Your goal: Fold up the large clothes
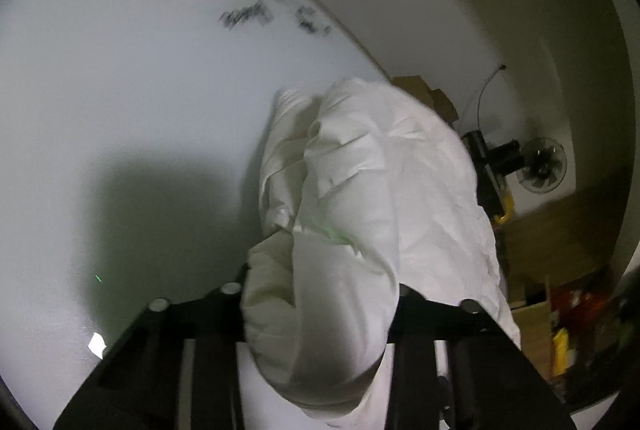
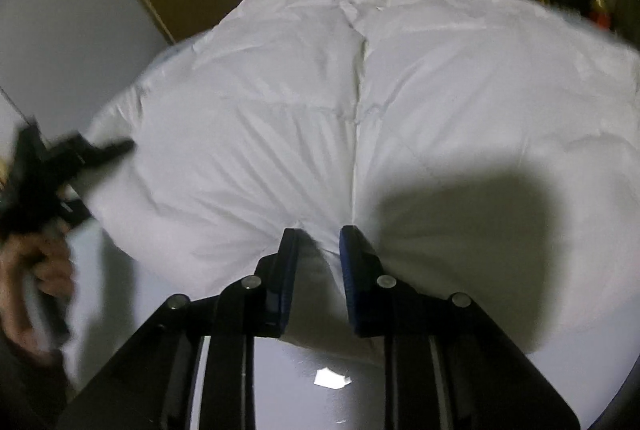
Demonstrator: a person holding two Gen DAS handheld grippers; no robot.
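Both grippers are gripping the white coat (image 2: 280, 102) on the table (image 1: 120, 90): left (image 1: 320, 294) and right (image 2: 319, 234) are each pinching a fold.

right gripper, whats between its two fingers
In the right wrist view, a pinched fold of the white padded garment sits between the right gripper fingers, fabric bunching toward them.

Black right claw (image 2: 319, 242) with blue finger pads (image 2: 352, 270) and round silver screws (image 2: 386, 282).

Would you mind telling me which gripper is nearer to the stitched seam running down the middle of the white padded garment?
Right. The right gripper pinches the white padded garment right at the seam. The left gripper grips the garment's far edge, well off to the side.
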